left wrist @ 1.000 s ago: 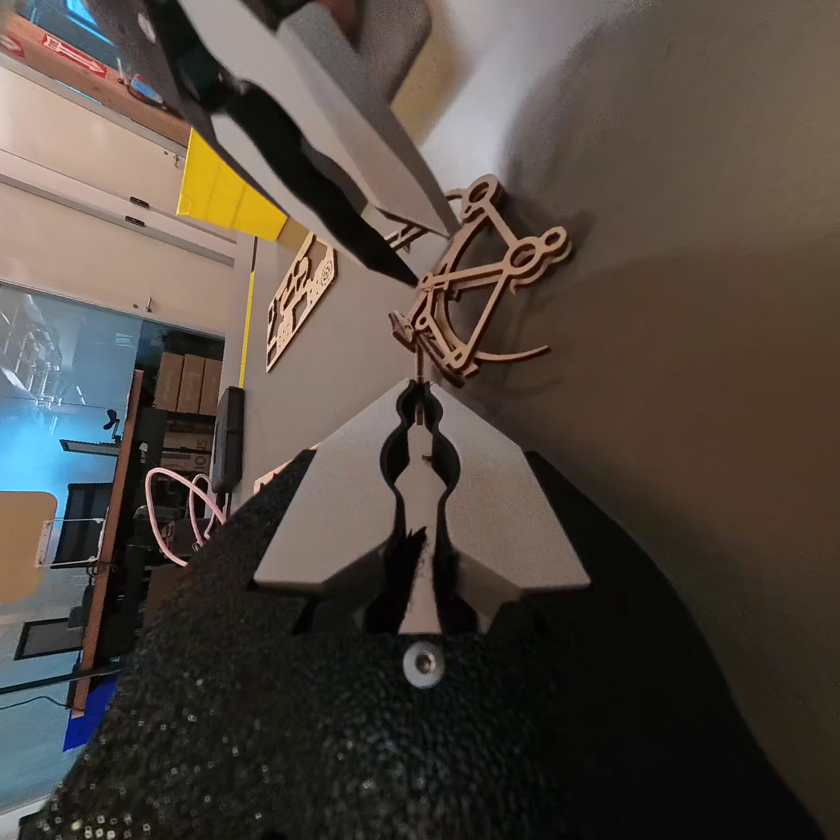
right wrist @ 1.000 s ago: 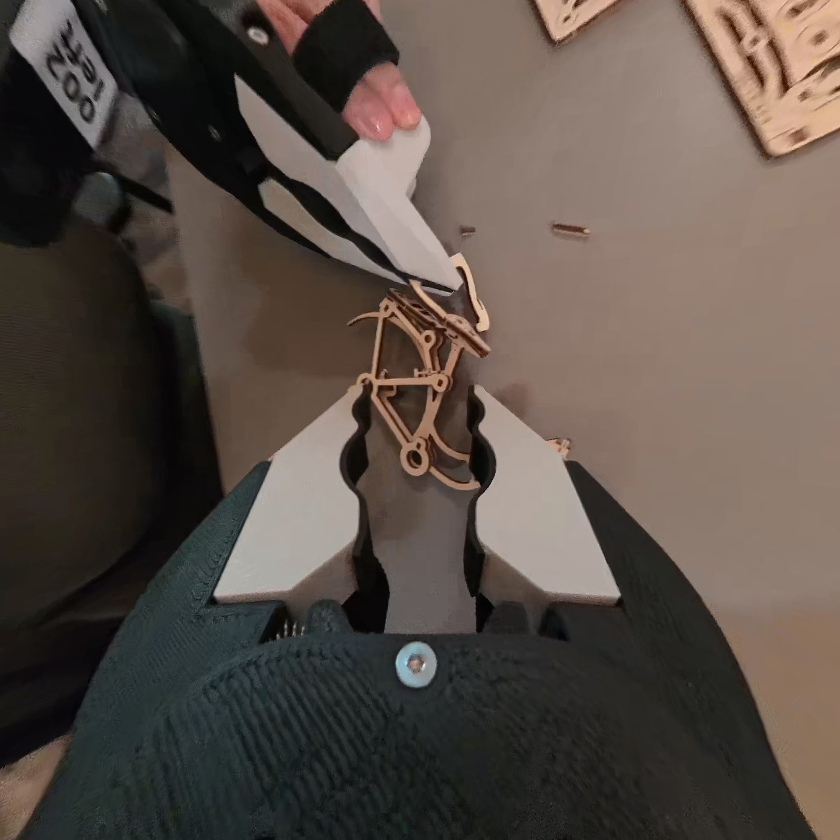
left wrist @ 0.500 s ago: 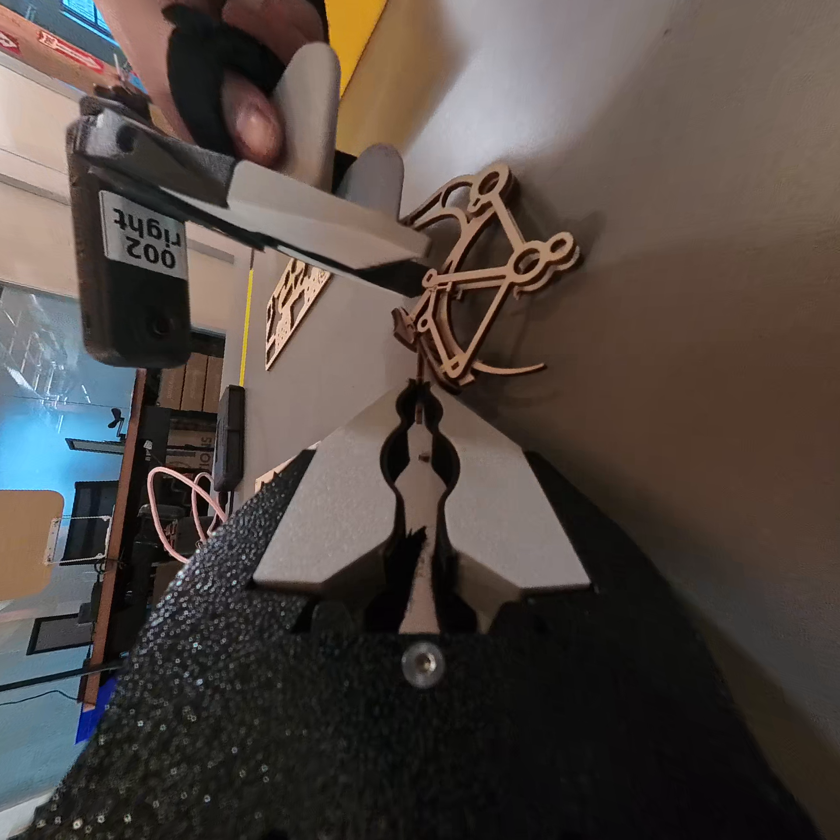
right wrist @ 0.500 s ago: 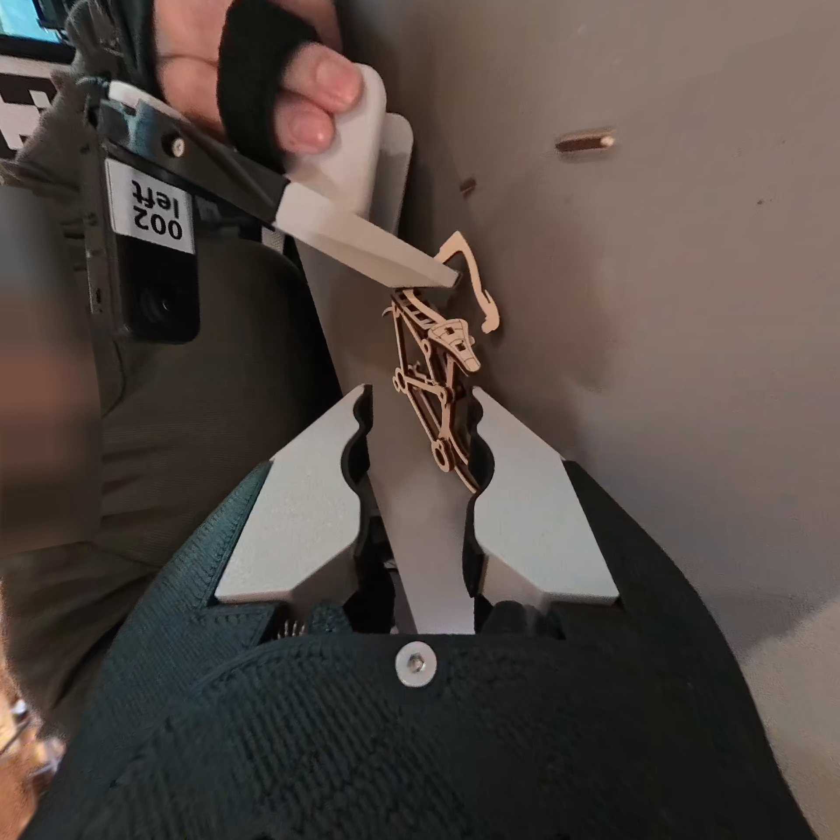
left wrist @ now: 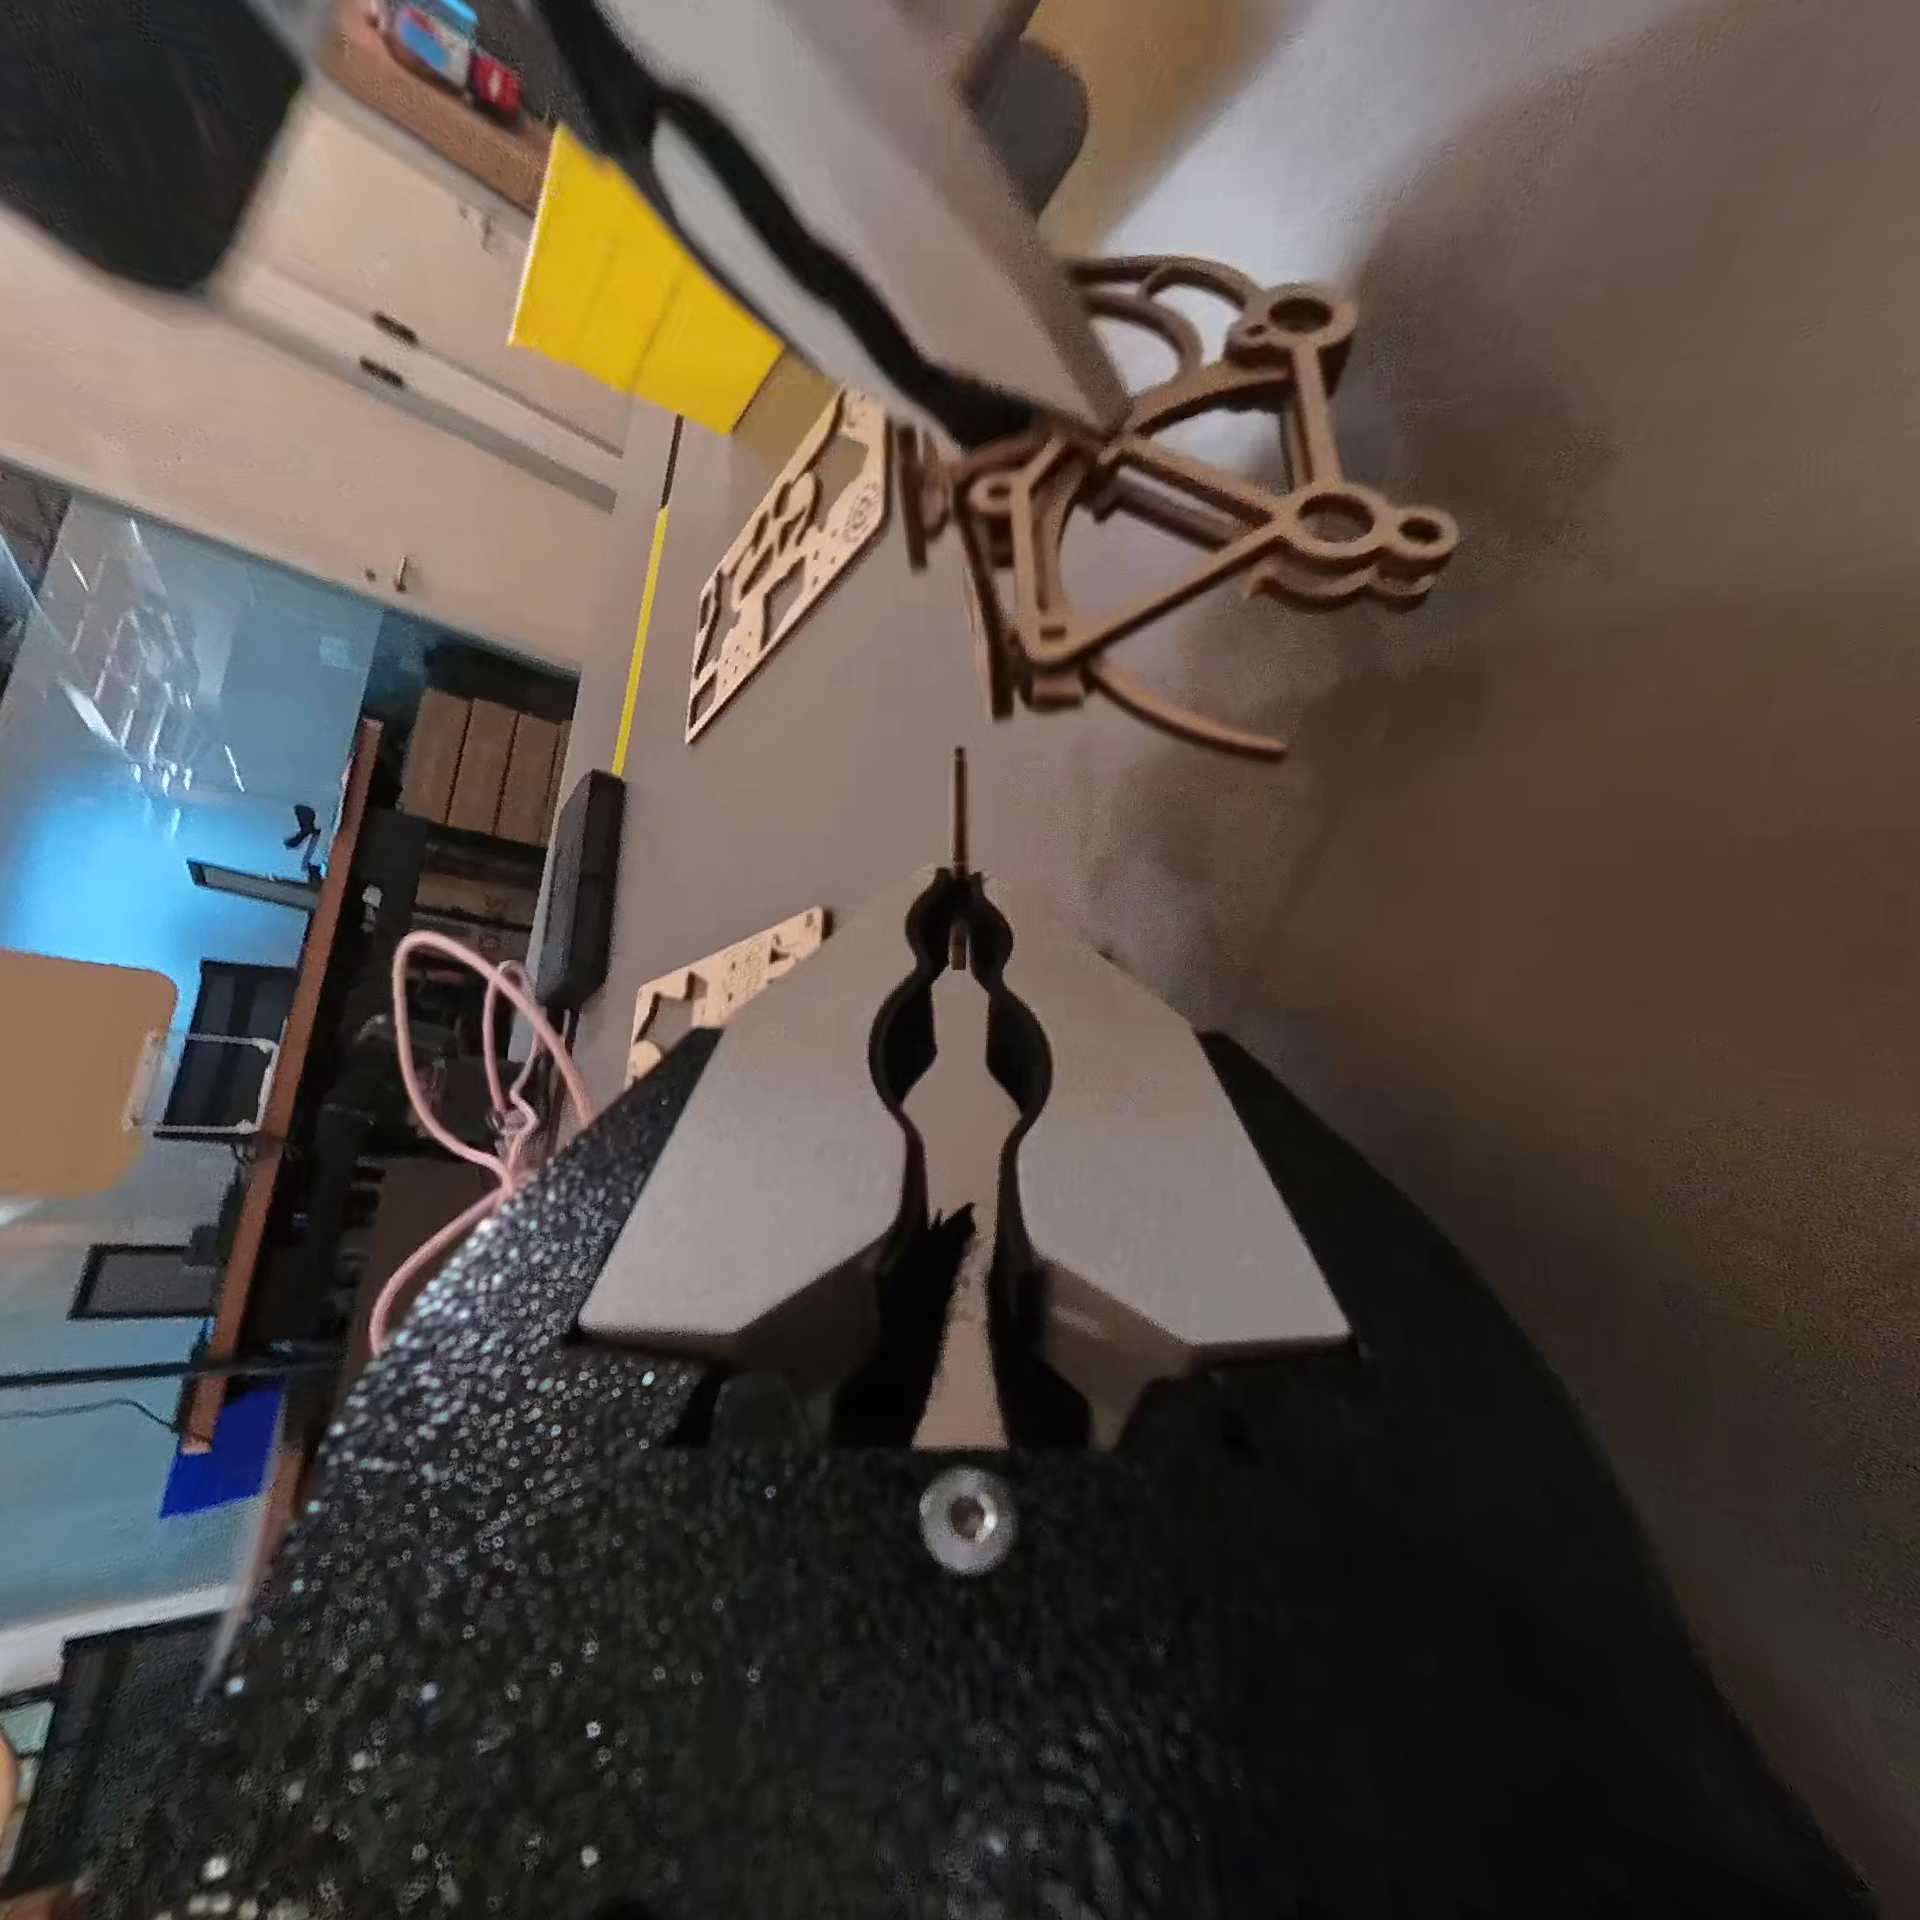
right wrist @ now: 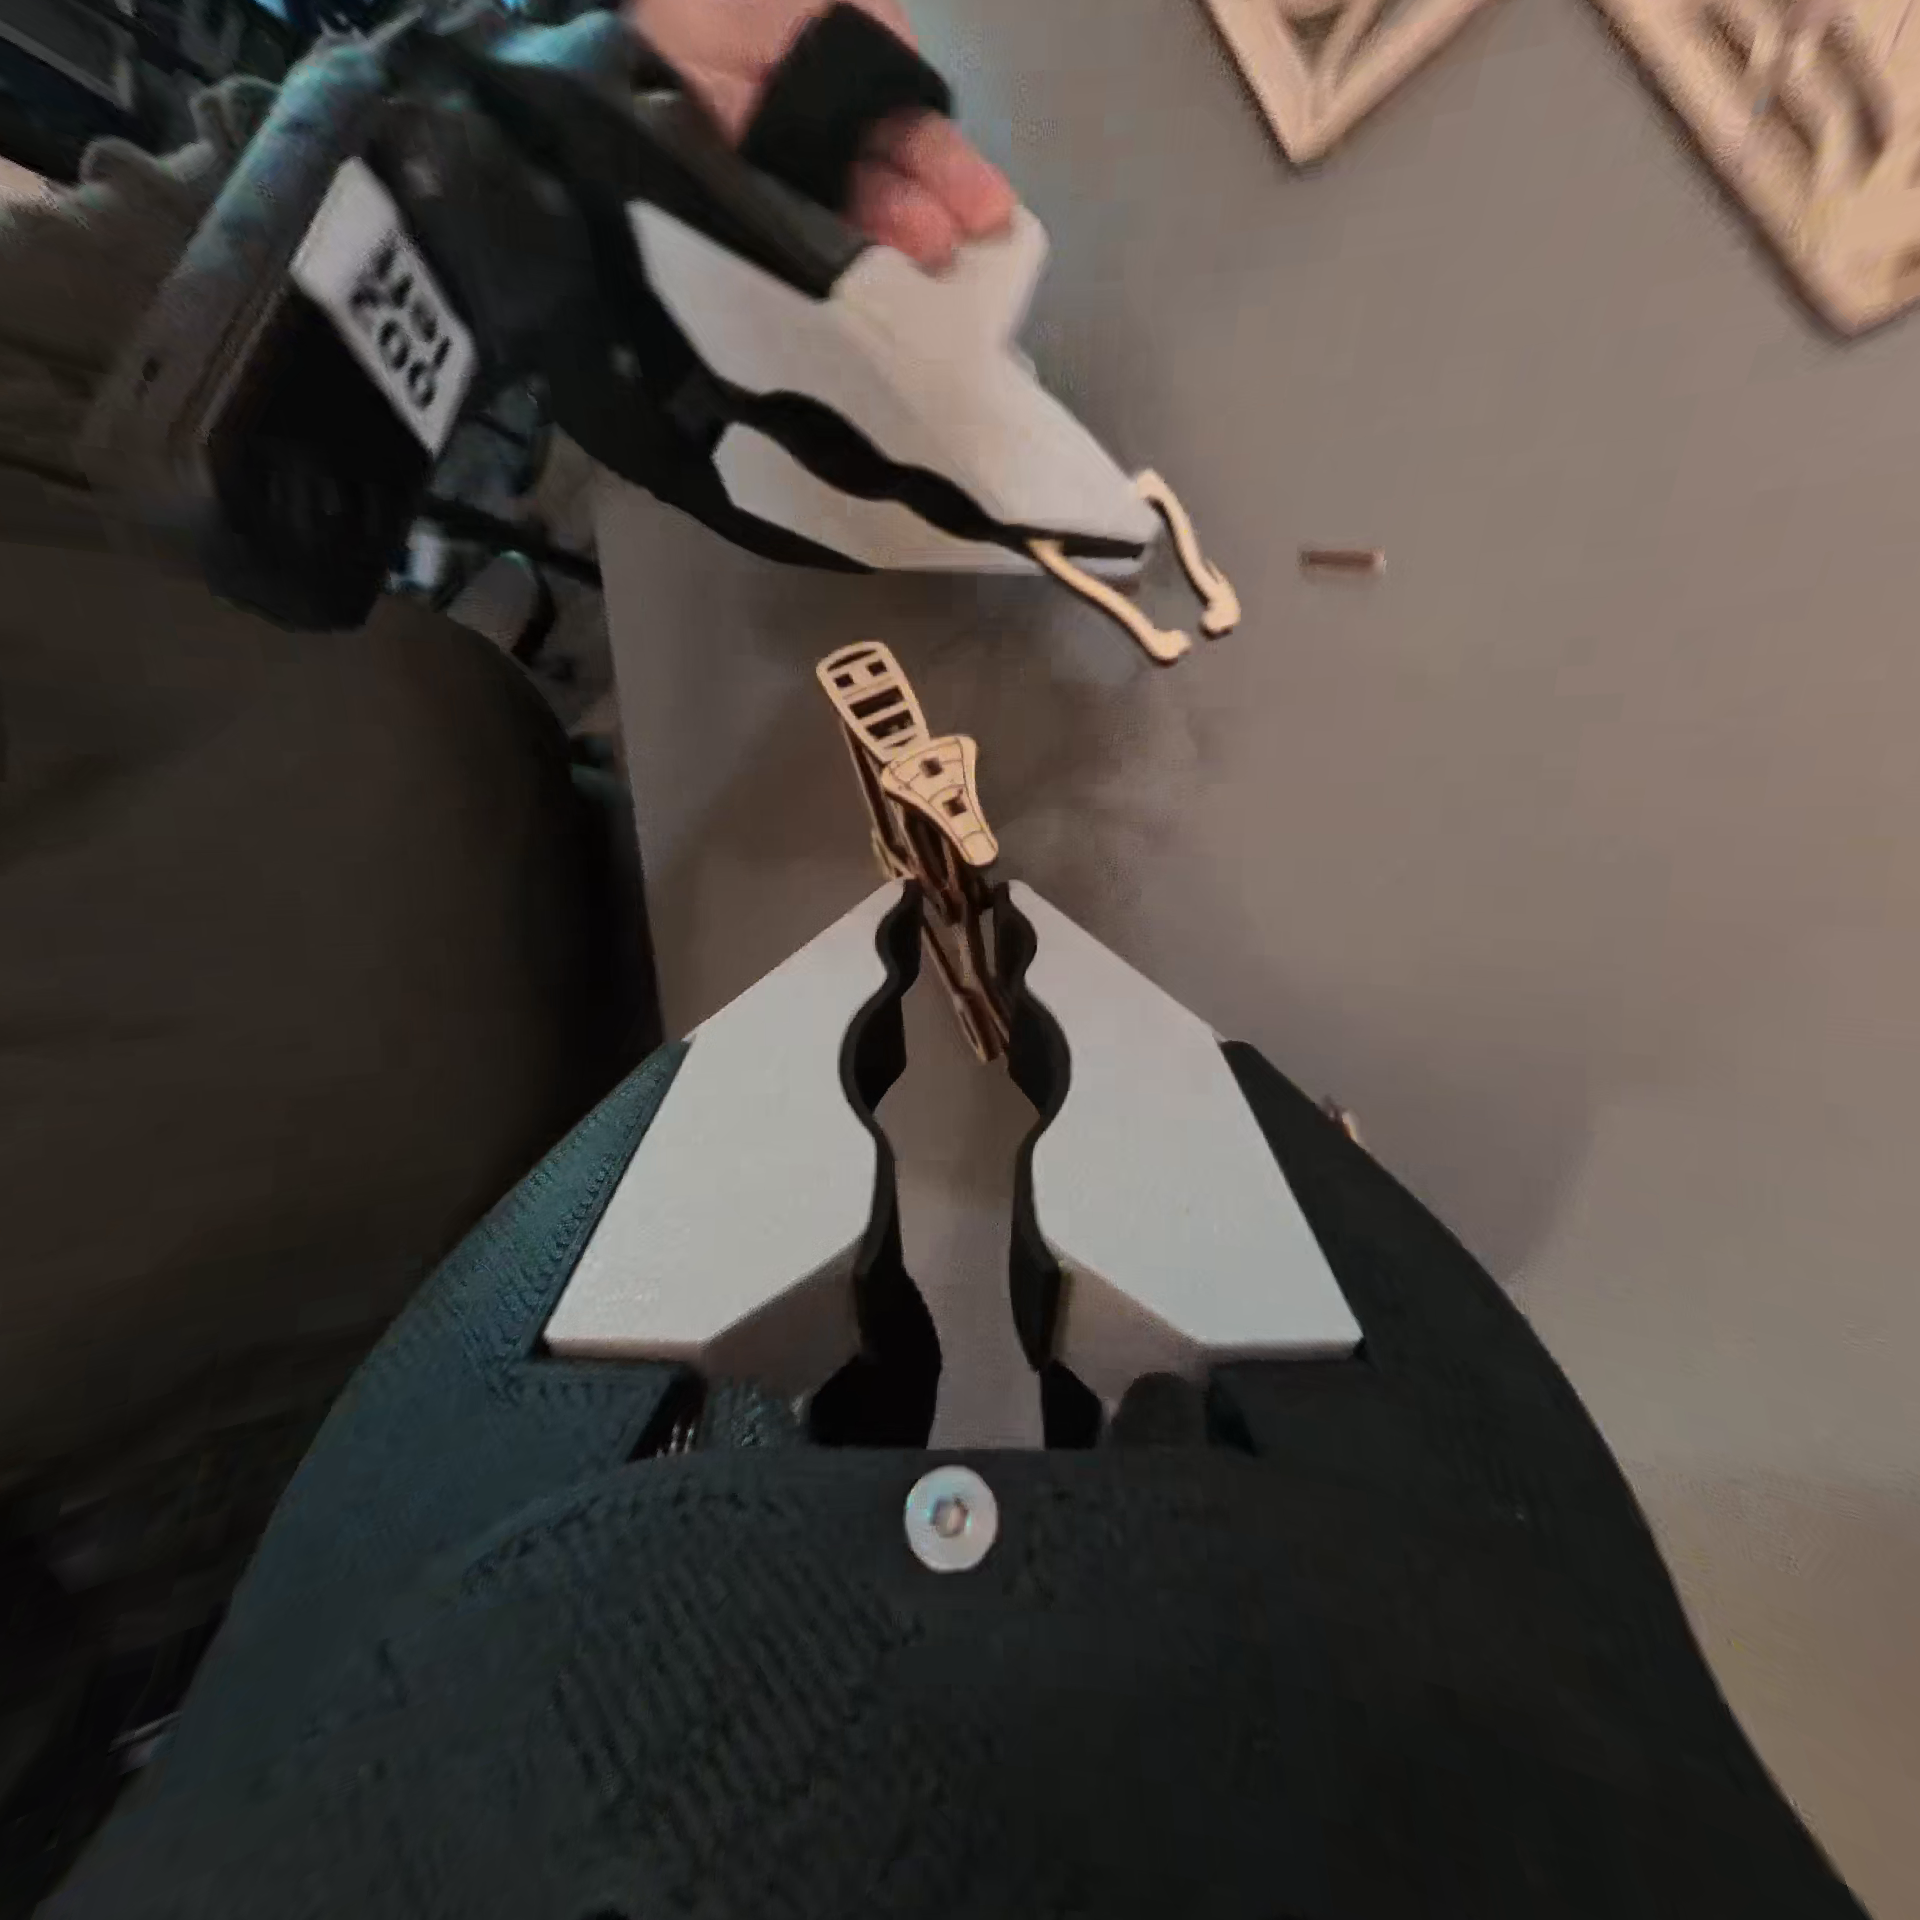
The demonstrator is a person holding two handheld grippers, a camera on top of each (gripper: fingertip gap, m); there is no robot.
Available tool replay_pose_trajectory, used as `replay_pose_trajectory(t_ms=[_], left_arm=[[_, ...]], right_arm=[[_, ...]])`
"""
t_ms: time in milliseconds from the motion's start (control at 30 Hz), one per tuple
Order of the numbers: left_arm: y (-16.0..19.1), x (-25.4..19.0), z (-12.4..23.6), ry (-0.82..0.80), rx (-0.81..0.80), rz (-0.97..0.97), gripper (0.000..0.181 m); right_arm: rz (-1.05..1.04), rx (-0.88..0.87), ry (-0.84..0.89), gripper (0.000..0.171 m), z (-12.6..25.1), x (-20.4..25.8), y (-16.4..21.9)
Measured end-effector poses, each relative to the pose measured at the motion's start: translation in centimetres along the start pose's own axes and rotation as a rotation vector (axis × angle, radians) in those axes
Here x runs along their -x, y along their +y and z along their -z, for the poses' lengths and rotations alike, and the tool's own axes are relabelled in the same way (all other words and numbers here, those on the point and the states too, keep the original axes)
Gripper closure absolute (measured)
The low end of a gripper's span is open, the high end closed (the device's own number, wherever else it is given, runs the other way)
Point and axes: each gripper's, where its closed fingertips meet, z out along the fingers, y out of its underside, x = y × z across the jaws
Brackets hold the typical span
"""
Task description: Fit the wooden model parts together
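The left gripper [left wrist: 958,883] has its jaws clamped on a thin, pale, curved wooden piece [right wrist: 1153,582], seen edge-on in its own view as a dark sliver poking out past the tips, while the right wrist view shows its forked, hooked outline jutting beyond them. The right gripper [right wrist: 951,894] has its jaws closed on the light-brown laser-cut wooden frame assembly [left wrist: 1195,520], an openwork structure of arcs, struts and ringed ends; in its own view it stands nearly edge-on, rising from between the tips. The two wooden parts sit near each other but apart, above the grey bench [right wrist: 1558,935], which probably means they are being lined up for a slot fit: holding each part by one end leaves the mating ends free. Flat pale wooden sheets with cut-out shapes [left wrist: 790,551] lie farther off on the bench, and a small brown wooden pin [right wrist: 1340,559] lies beside the work. A white label with dark printing [right wrist: 400,312] is stuck to the left gripper's body. A person's hand [right wrist: 883,135] grips that tool.
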Motion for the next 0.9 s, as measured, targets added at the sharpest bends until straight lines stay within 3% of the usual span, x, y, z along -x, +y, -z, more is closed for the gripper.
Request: replay_pose_trajectory(t_ms=[133,267,600,900], left_arm=[[0.6,0.6,-0.1,0.008,0.003,0.073,0.181],[0.0,0.0,-0.1,0.025,-0.004,0.068,0.181],[-1.2,-1.6,0.1,0.075,0.034,0.139,0.181],[-1.1,-2.0,-1.0,0.107,0.072,0.233,0.181]], right_arm=[[0.343,-0.184,0.246,0.160,1.1,0.6,-0.8],[0.502,-0.307,0.440,0.160,1.3,0.5,-0.3],[0.578,-0.385,0.661,0.159,0.9,-0.4,0.6],[0.551,-0.387,0.696,0.157,0.2,-0.2,0.1]])
